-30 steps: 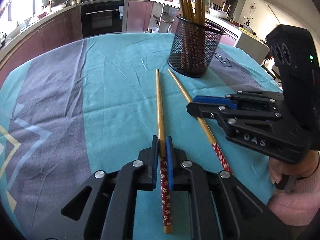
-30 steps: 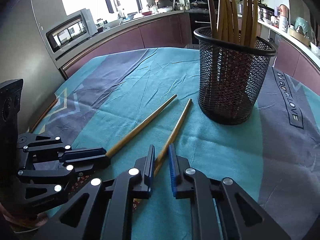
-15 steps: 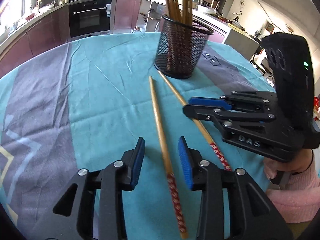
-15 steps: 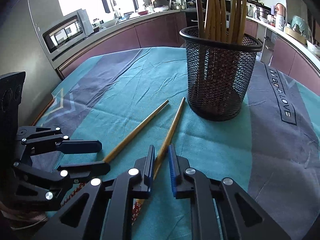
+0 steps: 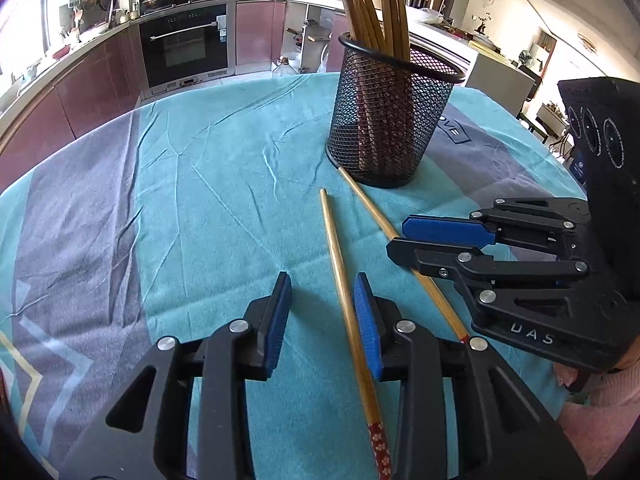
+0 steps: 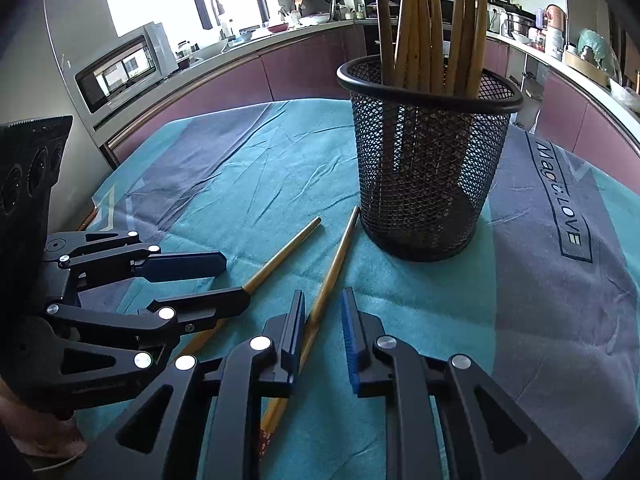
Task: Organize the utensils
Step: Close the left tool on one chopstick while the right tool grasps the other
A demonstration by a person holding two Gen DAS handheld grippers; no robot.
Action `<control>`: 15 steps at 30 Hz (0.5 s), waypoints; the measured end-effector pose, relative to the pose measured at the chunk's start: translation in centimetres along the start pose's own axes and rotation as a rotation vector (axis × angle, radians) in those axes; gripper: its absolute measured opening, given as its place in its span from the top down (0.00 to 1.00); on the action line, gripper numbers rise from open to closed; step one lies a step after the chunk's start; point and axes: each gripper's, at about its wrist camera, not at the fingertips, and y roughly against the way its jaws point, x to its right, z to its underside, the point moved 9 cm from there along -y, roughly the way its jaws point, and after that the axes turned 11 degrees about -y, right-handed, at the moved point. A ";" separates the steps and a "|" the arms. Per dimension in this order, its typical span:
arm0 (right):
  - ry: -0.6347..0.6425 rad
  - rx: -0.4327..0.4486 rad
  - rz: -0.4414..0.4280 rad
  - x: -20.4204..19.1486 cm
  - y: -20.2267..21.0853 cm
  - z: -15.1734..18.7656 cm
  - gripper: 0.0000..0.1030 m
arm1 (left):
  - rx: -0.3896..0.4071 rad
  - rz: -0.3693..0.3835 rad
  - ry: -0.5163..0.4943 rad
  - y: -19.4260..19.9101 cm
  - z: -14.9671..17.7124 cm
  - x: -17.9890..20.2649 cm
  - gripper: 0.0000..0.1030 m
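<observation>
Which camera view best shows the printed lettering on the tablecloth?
The right wrist view: the lettering runs unobstructed across the grey band beside the mesh holder. In the left wrist view only its last few letters show; the holder hides the rest.

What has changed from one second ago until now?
The left gripper let go of its chopstick, which now lies loose between the fingers. The right gripper is opening around the other chopstick, no longer pinching it. Both chopsticks are still on the tablecloth, beside the mesh cup.
</observation>
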 end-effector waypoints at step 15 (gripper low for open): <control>-0.002 0.011 0.010 0.2 -0.9 -1.0 0.84 | -0.003 -0.041 -0.009 -0.9 -0.9 -0.3 0.73</control>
